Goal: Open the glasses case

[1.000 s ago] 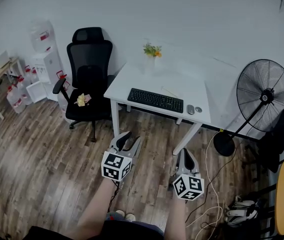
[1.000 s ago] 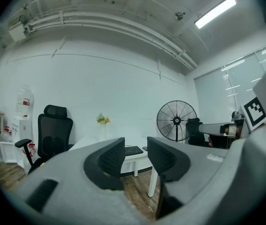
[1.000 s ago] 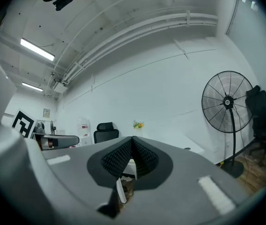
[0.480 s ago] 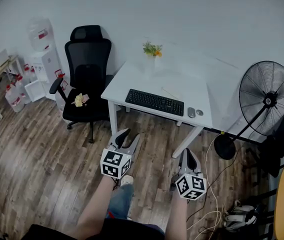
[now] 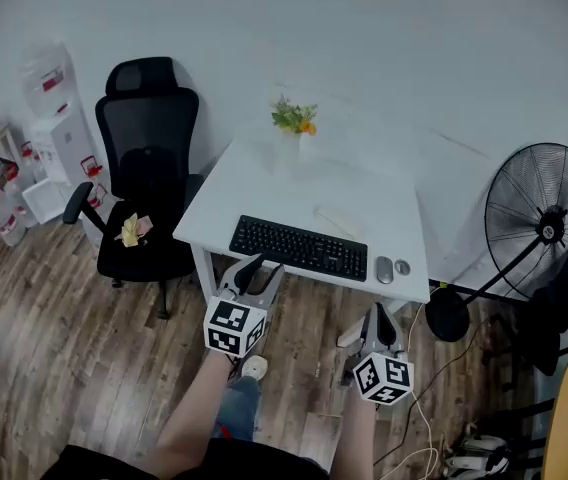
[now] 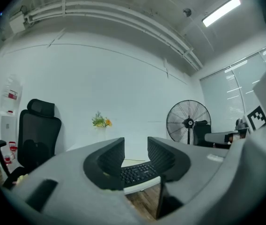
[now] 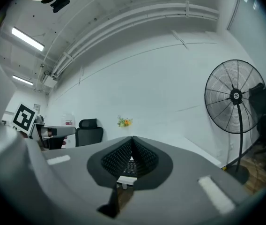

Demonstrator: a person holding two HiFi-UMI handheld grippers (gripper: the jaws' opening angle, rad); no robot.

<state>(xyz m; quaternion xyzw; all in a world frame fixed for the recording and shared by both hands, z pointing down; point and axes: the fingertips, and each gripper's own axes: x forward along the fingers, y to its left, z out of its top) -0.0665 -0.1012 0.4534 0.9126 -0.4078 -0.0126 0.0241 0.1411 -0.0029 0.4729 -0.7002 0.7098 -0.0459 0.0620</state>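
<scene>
Fingers [image 6: 110,157] of the left gripper [image 5: 262,268] stand apart with nothing between them; only the keyboard [image 5: 299,248] shows beyond the gap. Fingers [image 7: 118,161] of the right gripper [image 5: 375,314] are pressed together at the tips and hold nothing.

Task status: judged as not begun. No glasses case can be made out in any view. A faint pale item lies on the white surface [image 5: 254,183] behind the keyboard, but it is too indistinct to identify. Locating the case, reaching it and lifting its lid all remain.

Pose: both grippers are held low in front of the person, forearms extended, pointing toward the surface. The left gripper sits at the near edge, just in front of the keyboard. The right gripper hangs over the wooden floor [image 5: 64,338], short of the edge and nearer the person than the mouse [image 5: 384,269].
</scene>
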